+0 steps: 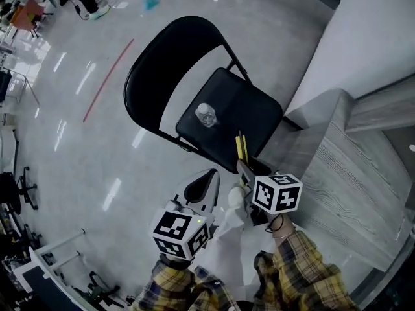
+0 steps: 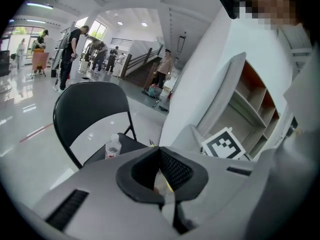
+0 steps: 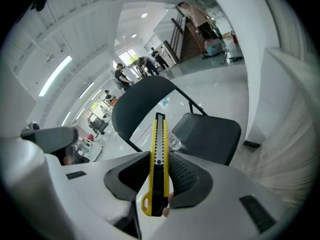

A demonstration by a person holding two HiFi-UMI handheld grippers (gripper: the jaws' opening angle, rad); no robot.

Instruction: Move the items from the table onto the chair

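Carry step: right gripper [image 3: 159, 160] clamped on yellow utility knife [image 3: 158, 149], tip pointing ahead; black folding chair [image 1: 256, 112] ahead & below, small clear bottle [image 1: 205, 115] on seat; left gripper [image 2: 161, 156] closed, apparently empty; next: lower to bare seat, release beside bottle.

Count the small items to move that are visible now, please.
2. A clear bottle stands on the black chair seat; a yellow utility knife is clamped in the right claw, near the seat's front edge. Others may be hidden on the table.
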